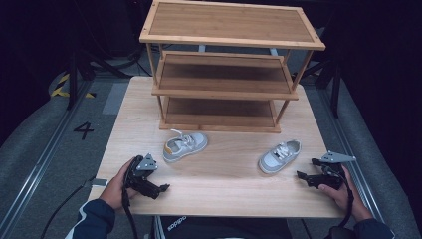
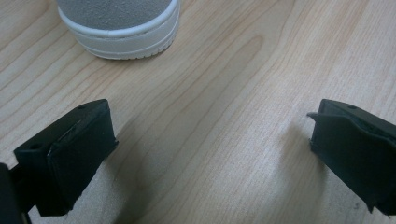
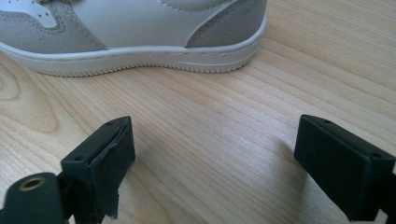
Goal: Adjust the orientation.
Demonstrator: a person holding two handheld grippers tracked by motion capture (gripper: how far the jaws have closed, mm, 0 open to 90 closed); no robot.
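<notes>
Both claws released: left claw (image 1: 160,188) and right claw (image 1: 304,175) rest low near the surface's (image 1: 219,164) front edge. Left shoe (image 1: 184,146) sits mid-surface, just beyond your left claw; right shoe (image 1: 279,156) nearer the right edge. Approach each square-on, clamp the heel collar, then lift toward the rack (image 1: 226,89).

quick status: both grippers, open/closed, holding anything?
Left gripper: open, empty, near the grey-and-white sneaker with orange heel.
Right gripper: open, empty, facing the other grey-and-white sneaker.
</notes>
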